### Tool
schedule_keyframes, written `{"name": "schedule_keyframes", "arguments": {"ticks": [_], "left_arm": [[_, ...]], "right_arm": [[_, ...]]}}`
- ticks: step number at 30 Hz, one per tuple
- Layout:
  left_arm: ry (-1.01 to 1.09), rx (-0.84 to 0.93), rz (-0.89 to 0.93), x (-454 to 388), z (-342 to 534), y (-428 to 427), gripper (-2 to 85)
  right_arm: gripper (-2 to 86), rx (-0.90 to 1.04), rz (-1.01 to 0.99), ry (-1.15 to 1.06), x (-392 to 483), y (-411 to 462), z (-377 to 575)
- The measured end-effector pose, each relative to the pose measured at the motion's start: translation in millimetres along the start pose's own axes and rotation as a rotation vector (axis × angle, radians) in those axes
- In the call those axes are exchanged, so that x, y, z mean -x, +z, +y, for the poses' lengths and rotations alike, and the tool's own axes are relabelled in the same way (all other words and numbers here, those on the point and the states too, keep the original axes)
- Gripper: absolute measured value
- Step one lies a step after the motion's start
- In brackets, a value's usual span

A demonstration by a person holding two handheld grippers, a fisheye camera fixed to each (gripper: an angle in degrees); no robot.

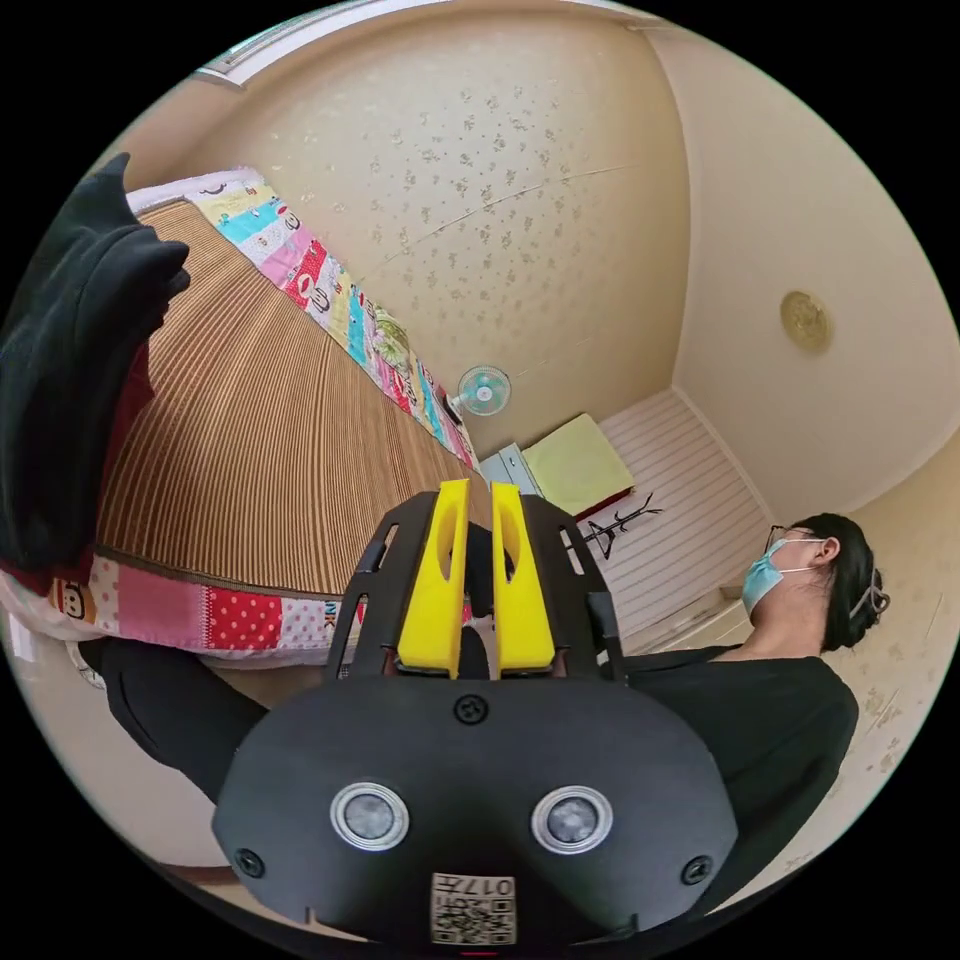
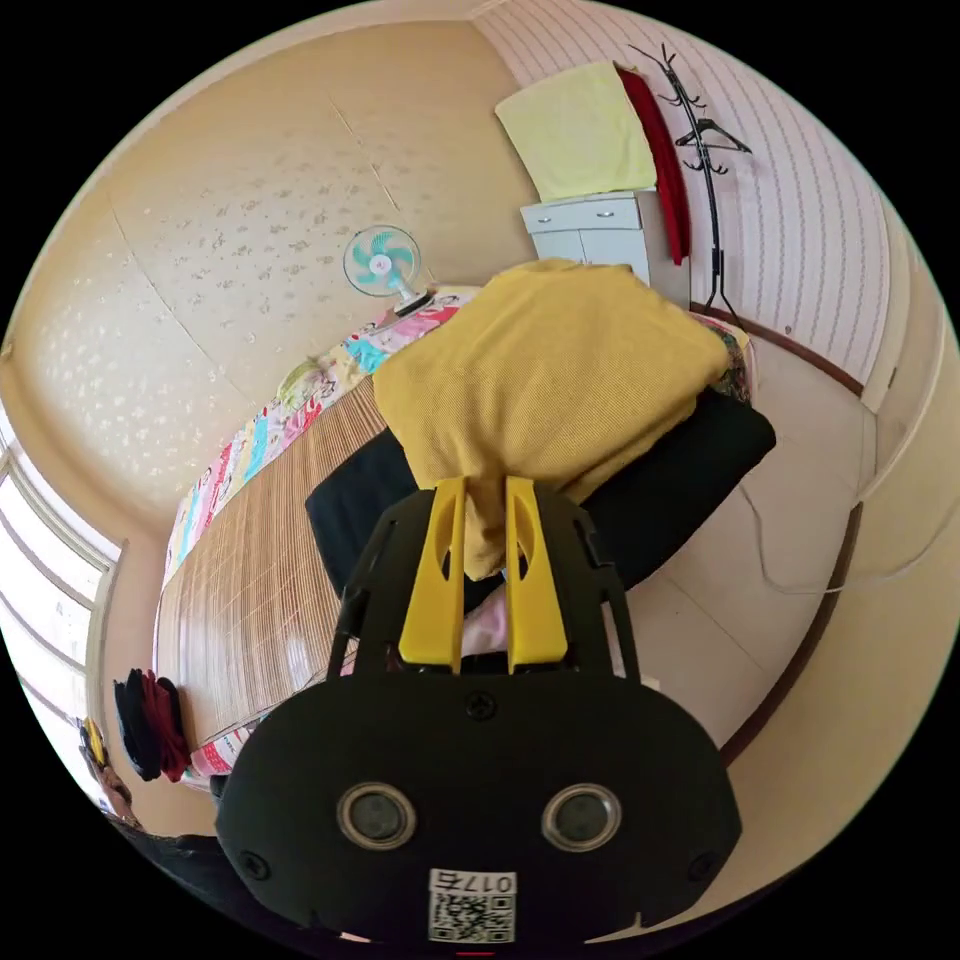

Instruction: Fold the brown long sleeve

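Observation:
The brown long sleeve [image 2: 545, 385] is a mustard-brown garment lying bunched on top of black clothes [image 2: 690, 470] at the near end of the bed. A corner of it hangs down between the yellow jaws of my right gripper [image 2: 485, 482], which is shut on that cloth. In the left gripper view my left gripper [image 1: 479, 487] points over the bamboo mat [image 1: 260, 420]; its jaws stand close and parallel, with no cloth seen between them.
A pile of black and red clothes [image 1: 70, 380] sits at the bed's edge. A person in black [image 1: 790, 650] is beside the bed. By the wall are a fan [image 2: 382, 262], a white cabinet [image 2: 590, 230] under a yellow towel [image 2: 575, 130] and a coat rack [image 2: 705, 150].

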State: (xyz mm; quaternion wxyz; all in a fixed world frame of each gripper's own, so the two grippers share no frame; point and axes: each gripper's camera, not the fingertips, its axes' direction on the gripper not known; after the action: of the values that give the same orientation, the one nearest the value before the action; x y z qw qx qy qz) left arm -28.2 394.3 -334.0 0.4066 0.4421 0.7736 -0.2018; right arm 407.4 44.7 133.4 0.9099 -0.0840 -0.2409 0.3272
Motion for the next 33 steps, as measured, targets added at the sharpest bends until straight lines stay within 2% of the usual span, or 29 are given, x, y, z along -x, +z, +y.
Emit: {"name": "schedule_keyframes", "arguments": {"ticks": [3, 4, 7, 10, 14, 16, 17, 19, 21, 24, 26, 28, 30, 32, 33], "left_arm": [[0.037, -0.087, -0.019, -2.1, 8.4, -25.7, 3.5], [0.05, -0.123, -0.073, -3.1, 13.4, -35.0, 2.2], [0.086, -0.175, -0.201, -7.4, 20.9, -48.2, -0.5], [0.158, -0.179, -0.131, -10.9, 16.9, -44.7, -0.9], [0.194, -0.137, -0.102, -4.6, 14.8, -28.8, -1.0], [0.195, -0.11, -0.097, 7.0, 18.5, -19.0, -1.0], [0.192, -0.102, -0.089, 11.0, 19.3, -16.9, -1.0], [0.161, -0.062, -0.052, 29.1, 20.6, -10.5, -1.0], [0.149, -0.014, -0.062, 38.0, 18.1, -8.3, -1.0], [0.183, 0.082, -0.102, 42.4, 12.8, -5.2, -1.0], [0.201, 0.118, -0.117, 46.4, 11.6, -2.3, -1.0], [0.213, 0.138, -0.11, 57.5, 10.4, 6.7, -1.0], [0.196, 0.141, -0.072, 71.0, 8.5, 19.1, -0.9], [0.159, 0.174, 0.0, 88.1, 5.2, 40.8, -0.8], [0.137, 0.218, 0.039, 98.2, 2.7, 59.5, -0.7]], "right_arm": [[2.7, -0.054, -0.043, -0.113, 63.2, -4.4, -20.7], [2.3, -0.132, -0.137, -0.199, 102.1, -20.2, -30.6], [1.6, -0.19, -0.222, -0.386, 209.9, -50.2, -61.3], [1.1, -0.233, -0.358, -0.575, 309.4, -69.9, -50.3], [1.0, -0.112, -0.589, -0.746, 398.1, -46.9, 24.7], [1.0, 0.06, -0.675, -0.799, 434.5, 6.9, 108.4], [1.0, 0.13, -0.684, -0.812, 441.4, 27.2, 132.1], [0.9, 0.511, -0.679, -0.822, 453.7, 121.1, 224.3], [1.1, 0.68, -0.754, -0.804, 441.2, 160.1, 264.4], [2.1, 0.627, -0.782, -0.715, 411.2, 170.0, 247.9], [3.6, 0.517, -0.69, -0.686, 398.4, 167.9, 214.6], [6.5, 0.32, -0.449, -0.632, 378.7, 169.3, 173.6], [8.0, 0.239, -0.288, -0.578, 361.3, 184.4, 154.3], [8.6, 0.314, -0.242, -0.555, 344.2, 221.2, 145.4], [8.3, 0.475, -0.251, -0.527, 331.6, 258.4, 146.0]]}}
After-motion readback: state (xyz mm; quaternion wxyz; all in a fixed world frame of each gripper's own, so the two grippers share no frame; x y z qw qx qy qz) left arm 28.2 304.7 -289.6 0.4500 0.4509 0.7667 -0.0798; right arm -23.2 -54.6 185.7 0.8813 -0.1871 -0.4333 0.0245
